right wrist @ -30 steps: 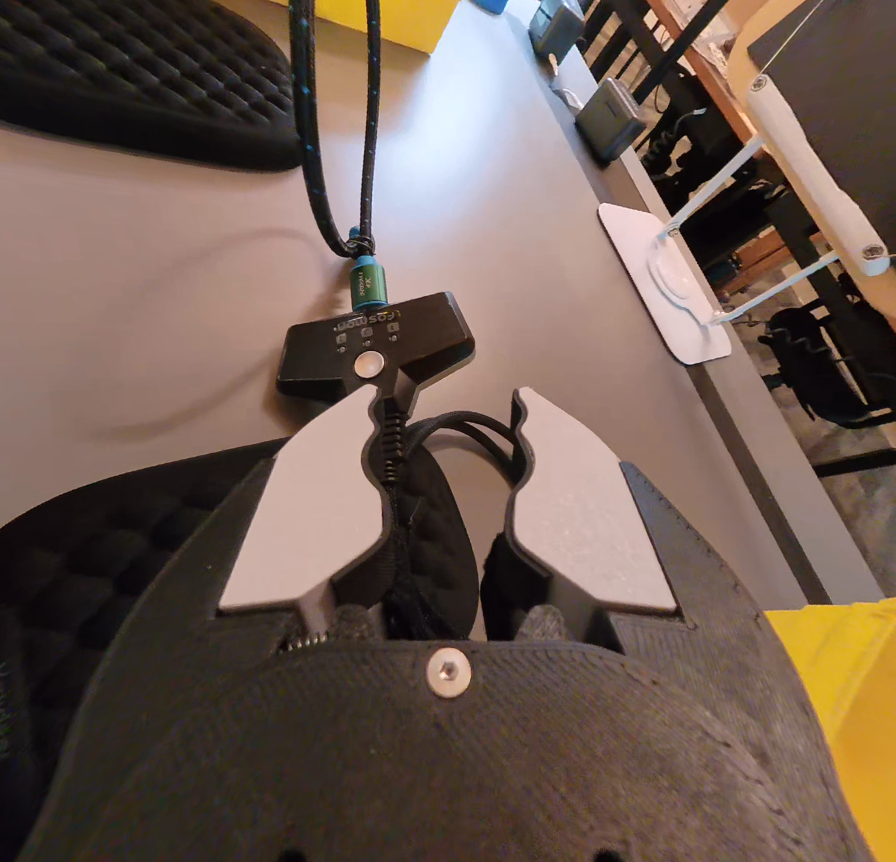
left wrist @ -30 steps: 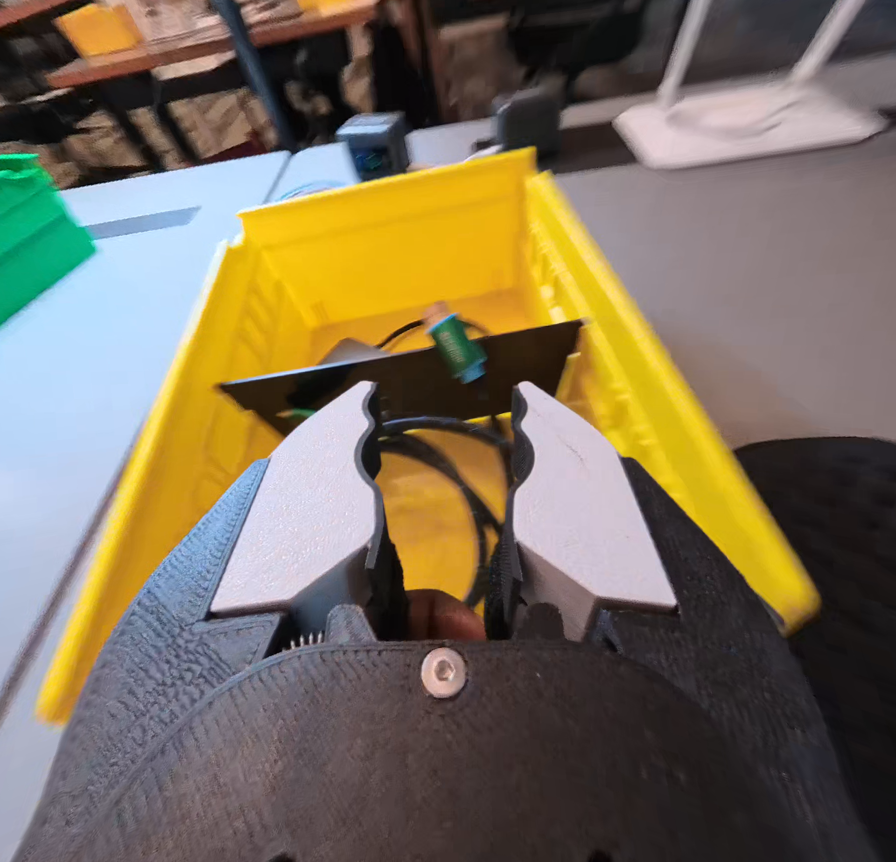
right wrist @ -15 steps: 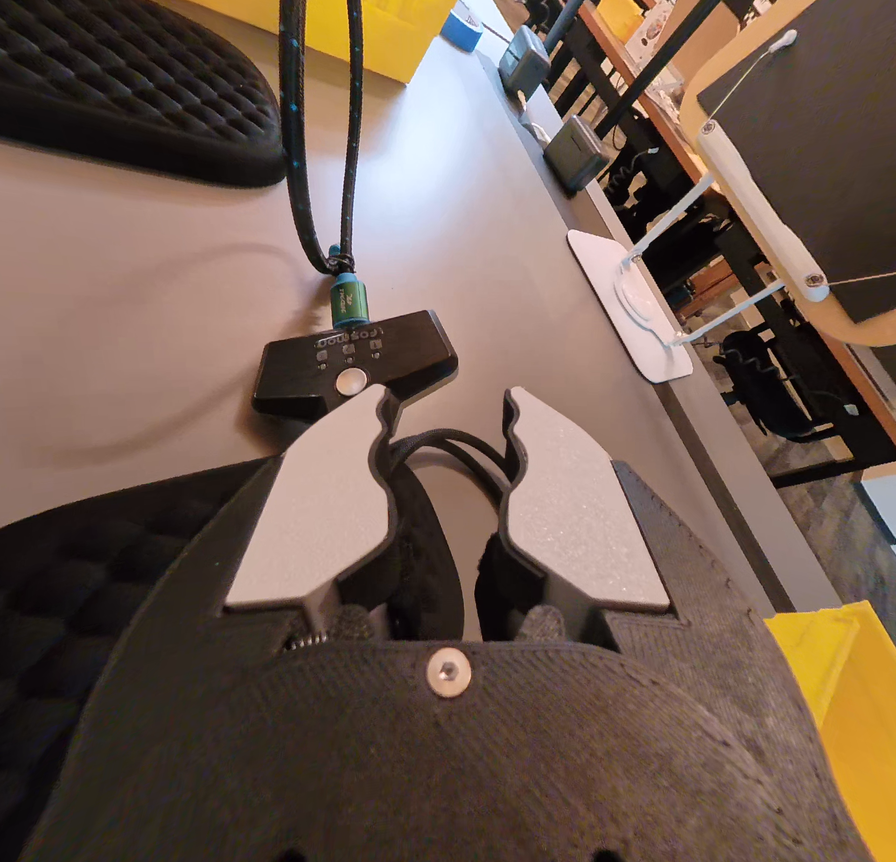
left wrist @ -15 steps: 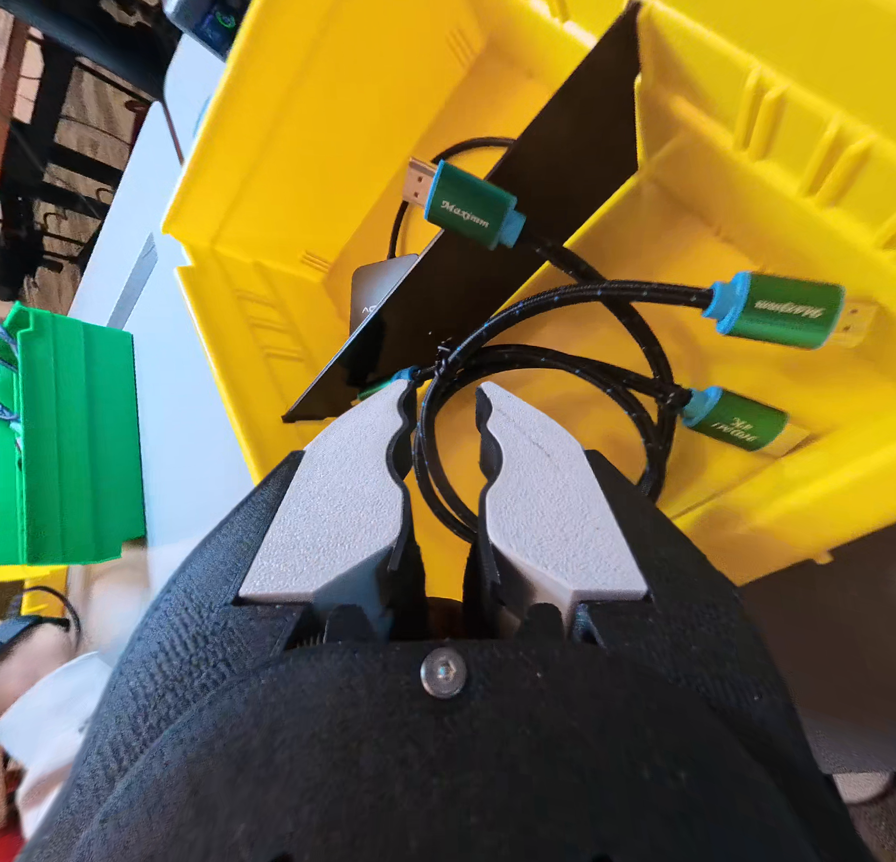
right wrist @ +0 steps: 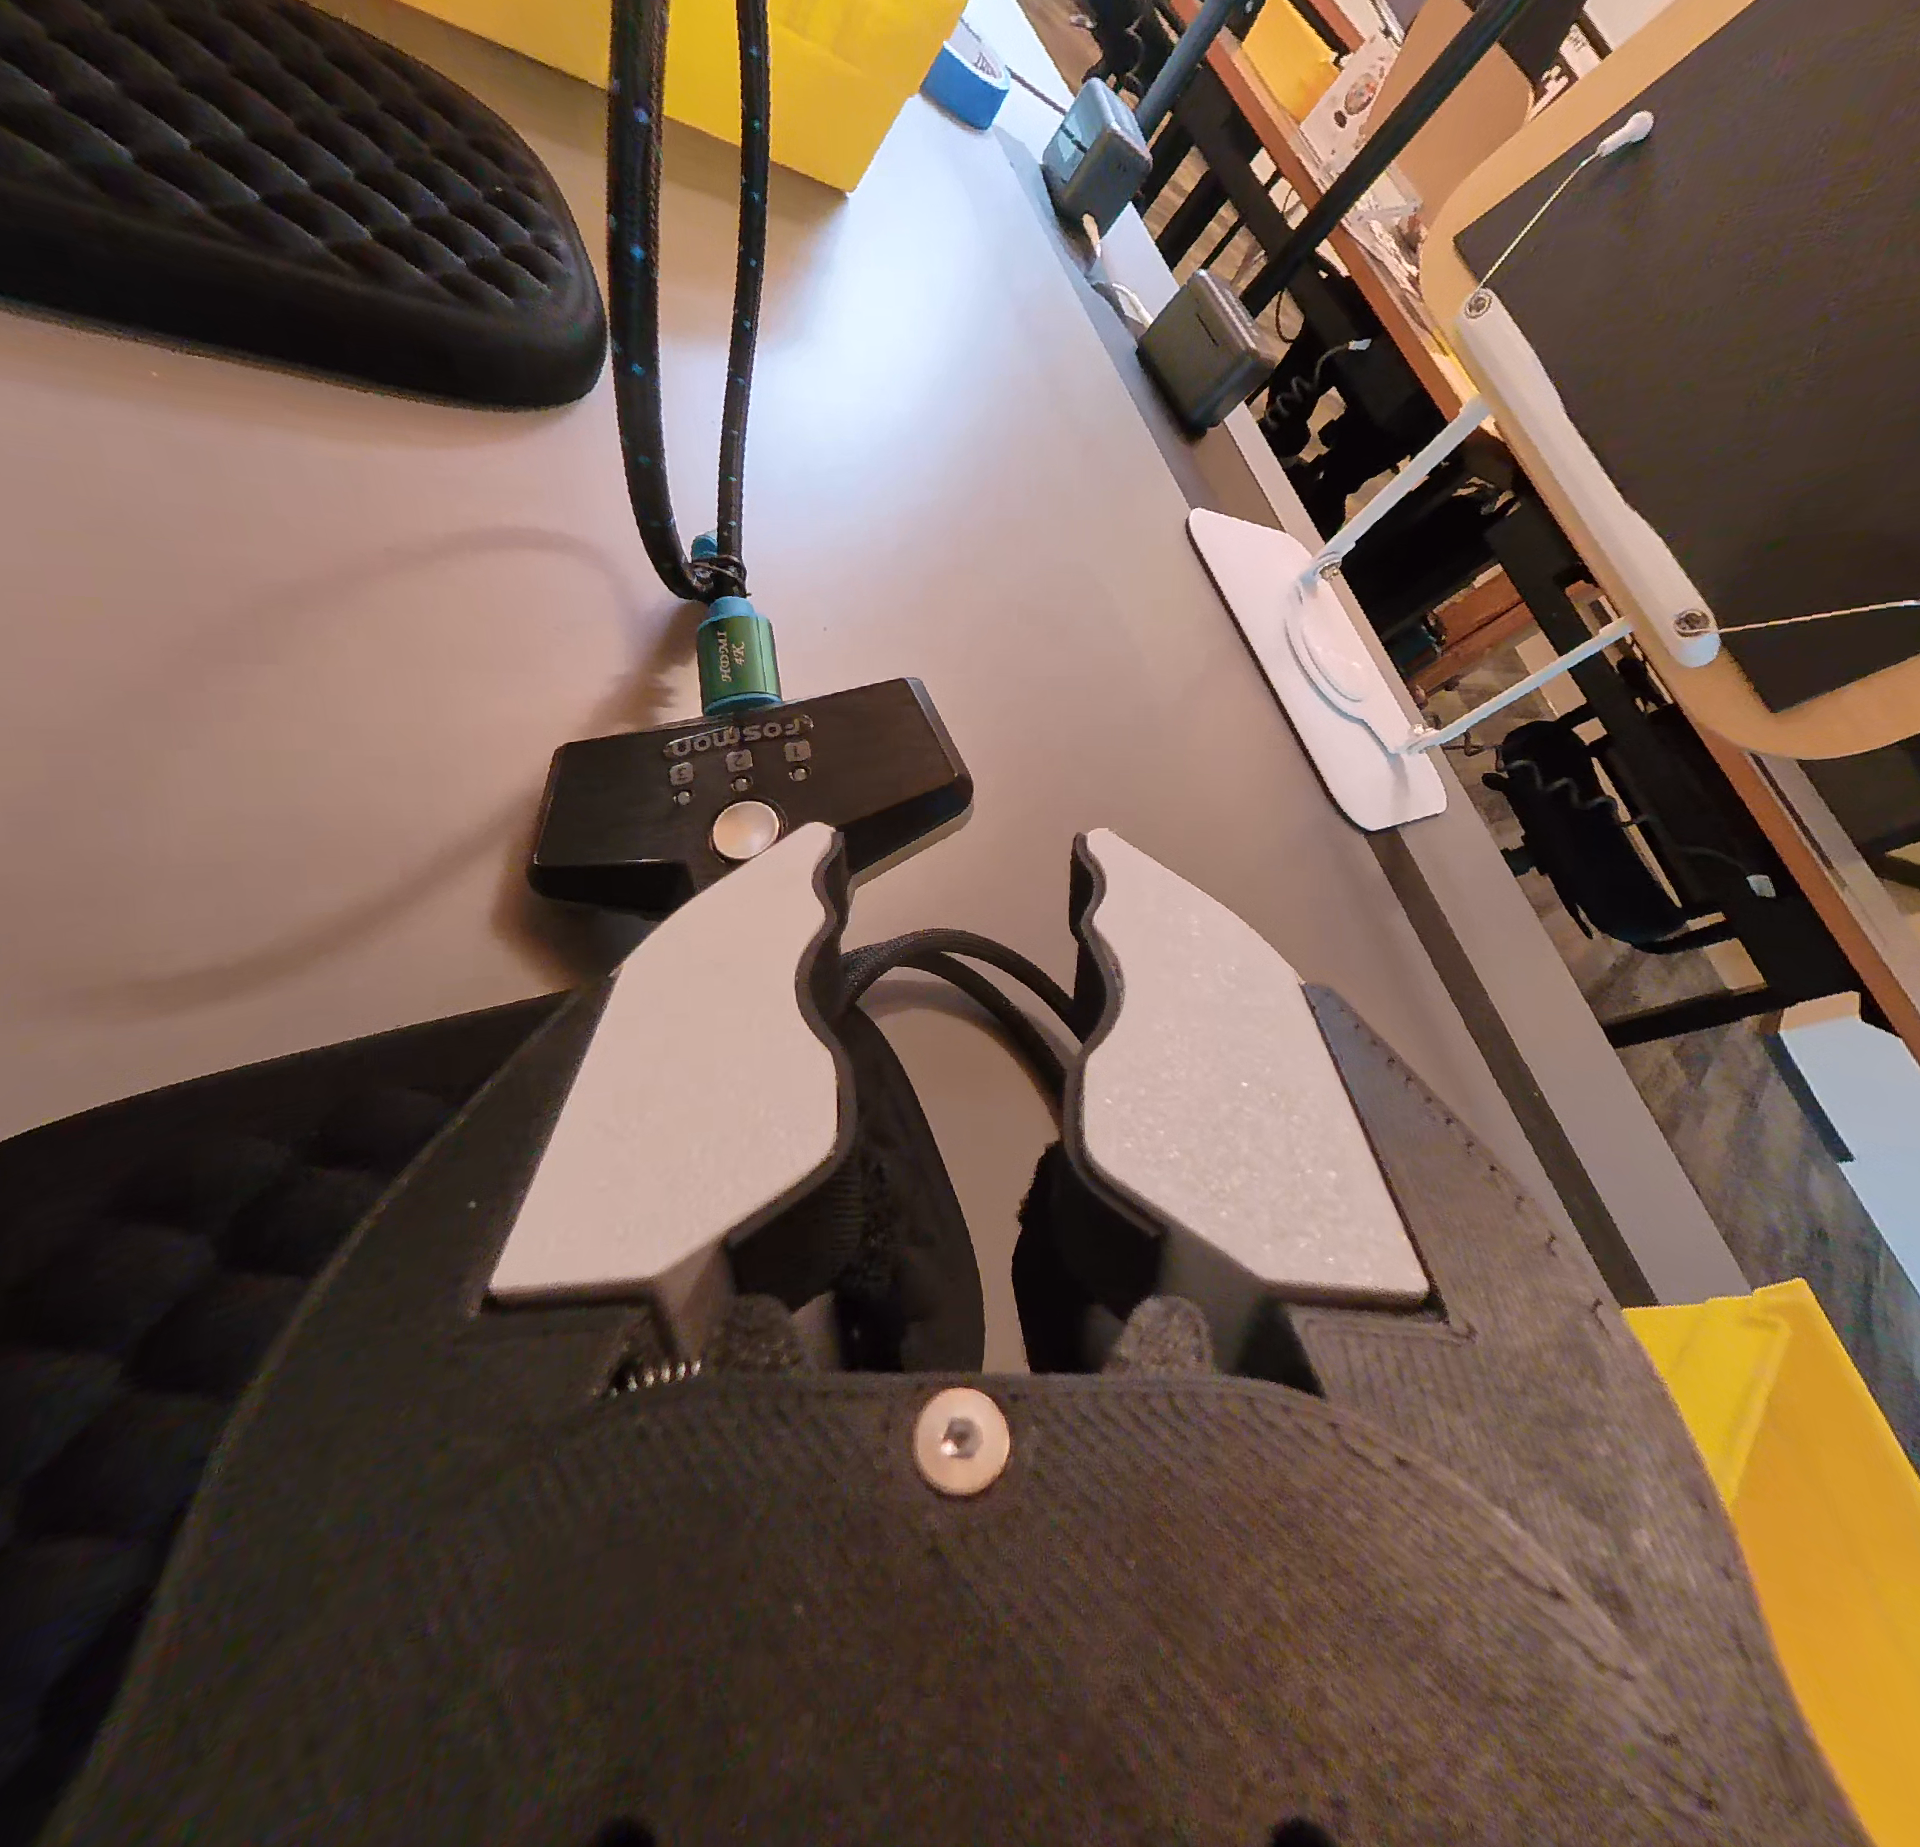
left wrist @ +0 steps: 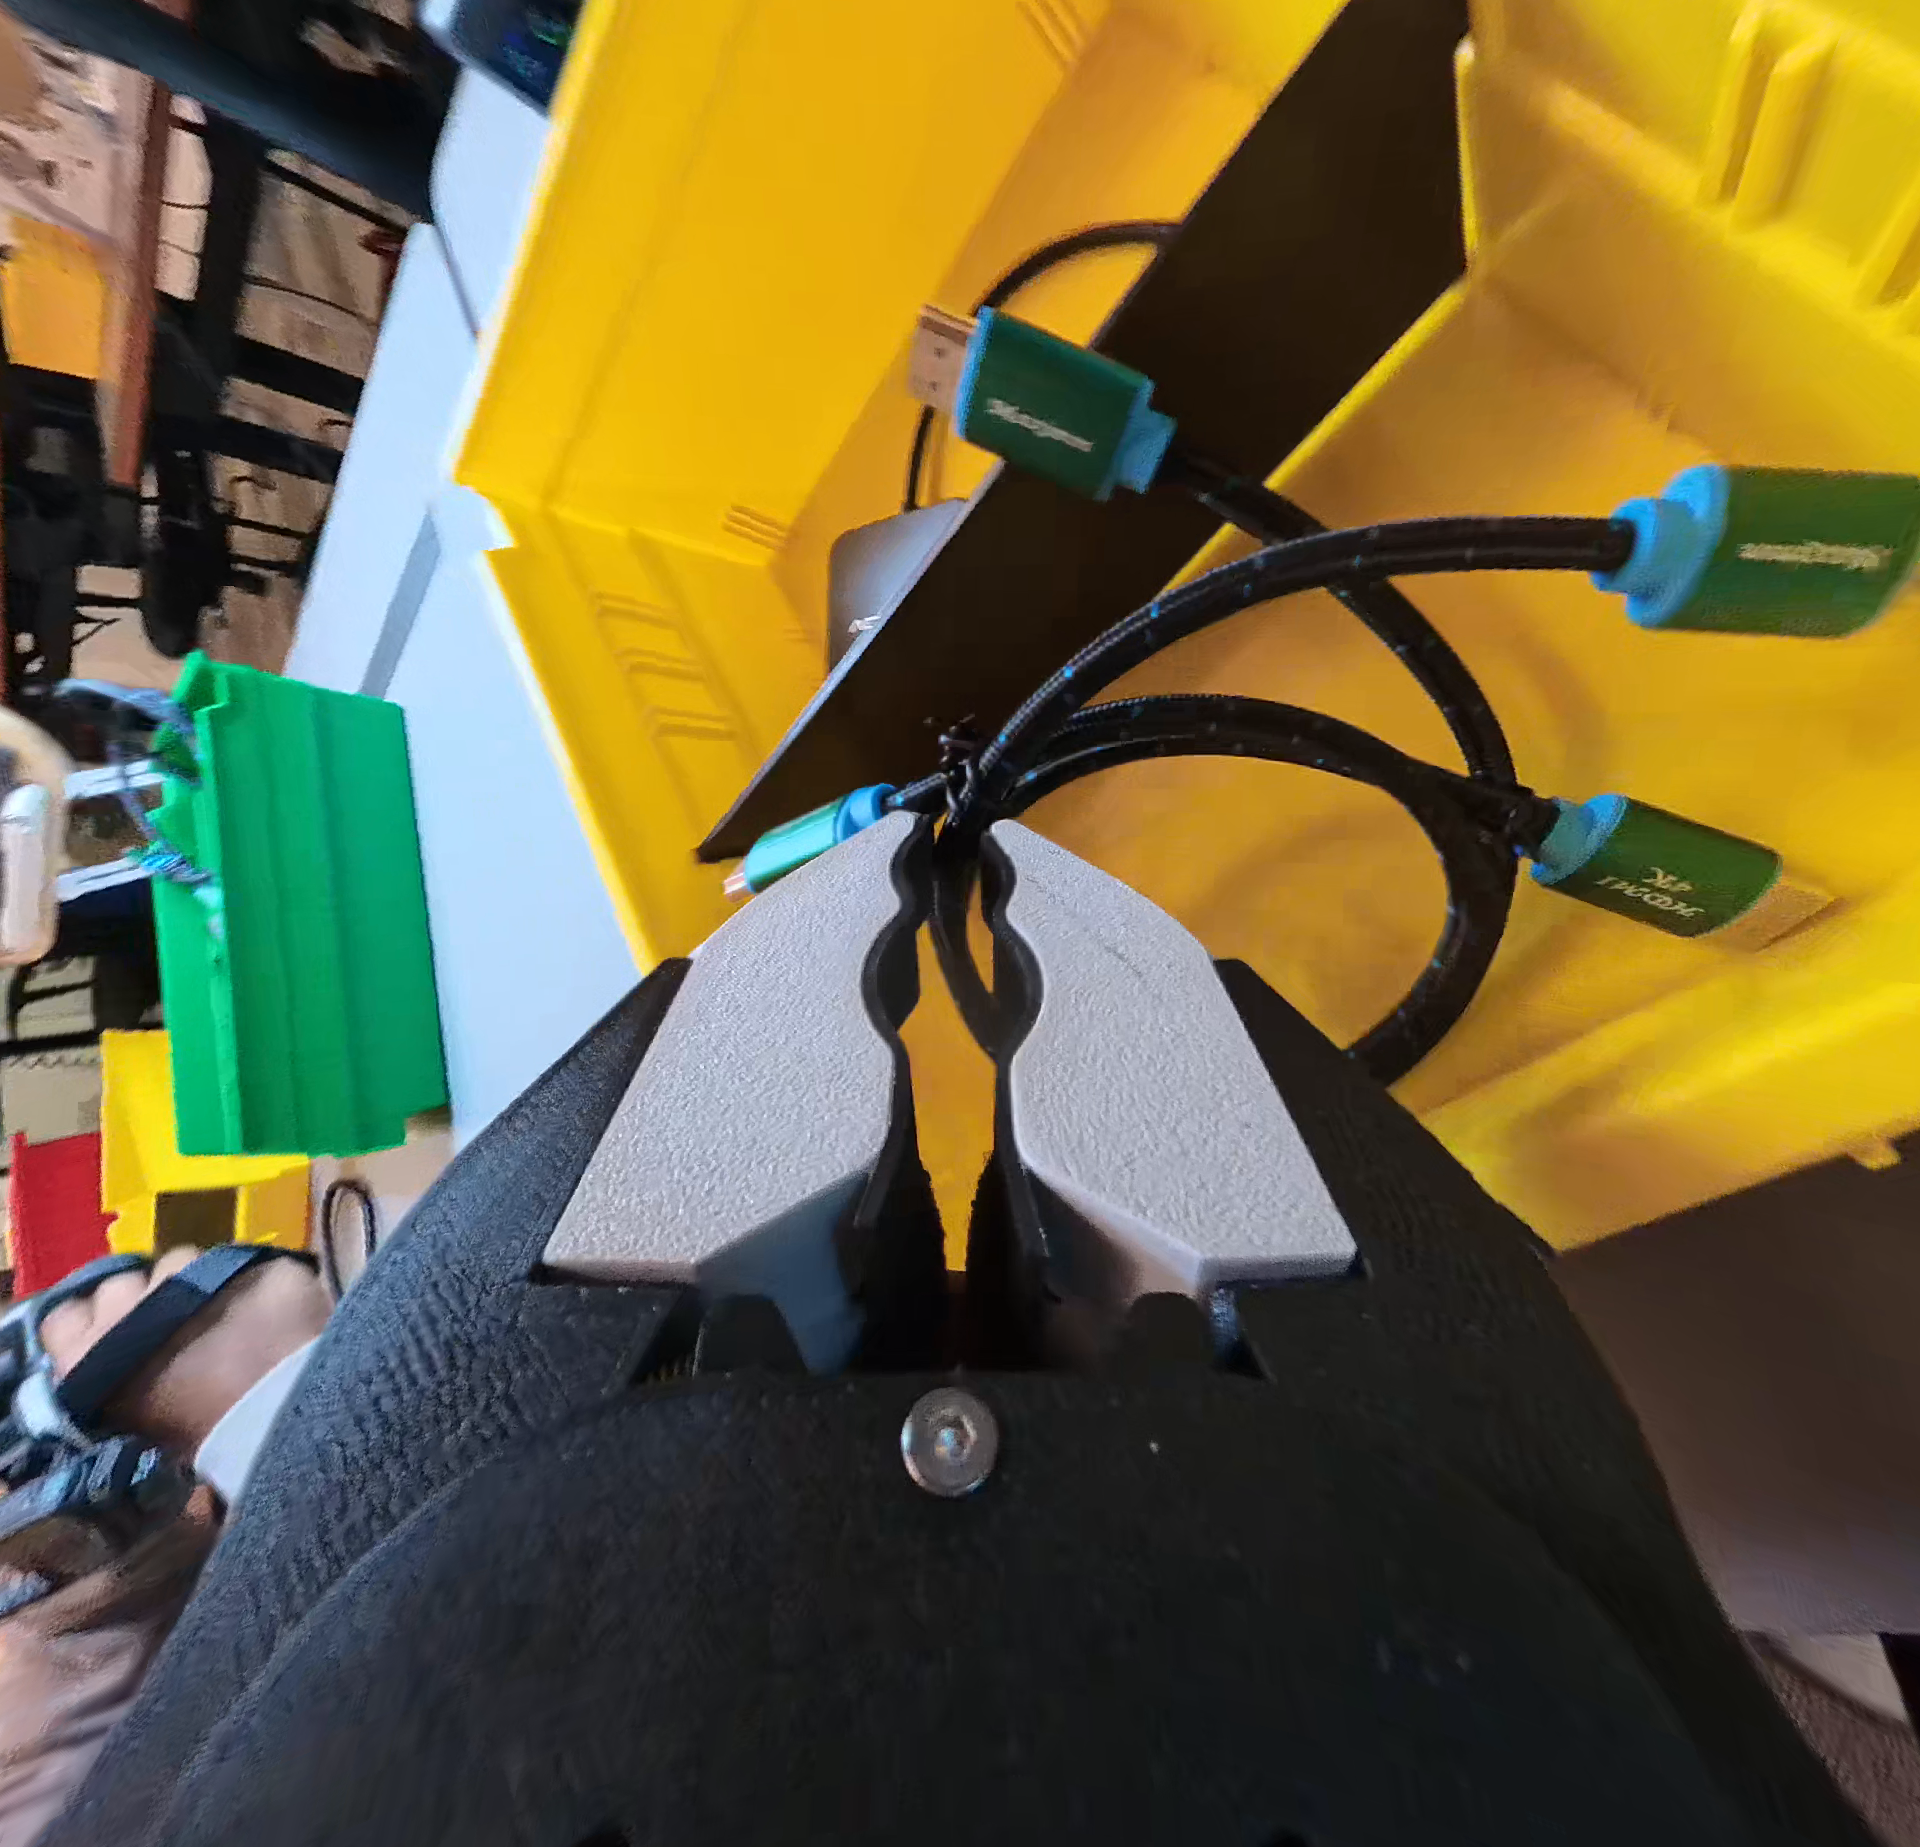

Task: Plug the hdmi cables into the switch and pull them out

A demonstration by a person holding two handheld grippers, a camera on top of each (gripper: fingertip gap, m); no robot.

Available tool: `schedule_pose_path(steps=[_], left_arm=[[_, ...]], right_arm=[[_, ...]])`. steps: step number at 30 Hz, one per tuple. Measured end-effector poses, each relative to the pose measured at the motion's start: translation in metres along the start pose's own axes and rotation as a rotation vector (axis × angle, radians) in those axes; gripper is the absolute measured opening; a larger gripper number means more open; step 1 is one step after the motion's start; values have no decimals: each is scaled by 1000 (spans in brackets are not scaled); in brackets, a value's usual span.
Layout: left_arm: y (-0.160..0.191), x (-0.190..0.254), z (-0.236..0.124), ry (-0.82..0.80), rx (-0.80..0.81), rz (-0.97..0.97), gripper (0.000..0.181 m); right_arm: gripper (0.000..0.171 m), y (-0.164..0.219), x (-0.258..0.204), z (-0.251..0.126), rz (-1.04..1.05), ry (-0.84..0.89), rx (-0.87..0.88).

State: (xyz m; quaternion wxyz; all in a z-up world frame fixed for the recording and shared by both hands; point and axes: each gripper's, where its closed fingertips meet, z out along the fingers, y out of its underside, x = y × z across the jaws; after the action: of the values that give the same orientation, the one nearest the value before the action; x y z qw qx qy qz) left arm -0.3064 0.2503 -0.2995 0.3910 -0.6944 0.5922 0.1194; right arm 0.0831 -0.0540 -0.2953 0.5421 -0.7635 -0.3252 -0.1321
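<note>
Left gripper point(left wrist: 951, 841) pinches bundled HDMI cables point(left wrist: 1351, 654) over the yellow bin point(left wrist: 727, 187); right gripper point(right wrist: 951, 862) spread near the HDMI switch point(right wrist: 821, 769) on the table point(right wrist: 312, 571).

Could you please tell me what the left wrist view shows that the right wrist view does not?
Only the left wrist view shows the left gripper shut on a tied cable bundle, loose green plugs, a black divider and a green block. Only the right wrist view shows the open right gripper, the switch on the table with one plug inserted, and black pads. Both show a yellow bin and braided cable.
</note>
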Motion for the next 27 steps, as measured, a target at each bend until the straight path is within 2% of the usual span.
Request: schedule_pose_path(steps=[6,10,13,18,23,25,27], left_arm=[[-15,-28,-50,-188,197,-155,7],[-38,-53,-91,-401,410,-285,7],[-67,-61,-125,-562,602,-296,7],[-114,-48,-159,-739,801,-167,7],[-156,-13,-161,-798,902,102,7],[-172,6,-160,-798,934,216,6],[-188,24,-161,-805,962,318,6]], right_arm=[[41,-5,0,0,-10,1,20],[42,-15,-3,3,-24,-4,46],[42,-30,-3,3,-18,-7,101],[40,-68,-6,-1,-11,-36,241],[34,-116,-45,-8,91,-353,426],[36,-146,-48,-7,150,-403,541],[48,-178,-45,0,207,-401,638]])
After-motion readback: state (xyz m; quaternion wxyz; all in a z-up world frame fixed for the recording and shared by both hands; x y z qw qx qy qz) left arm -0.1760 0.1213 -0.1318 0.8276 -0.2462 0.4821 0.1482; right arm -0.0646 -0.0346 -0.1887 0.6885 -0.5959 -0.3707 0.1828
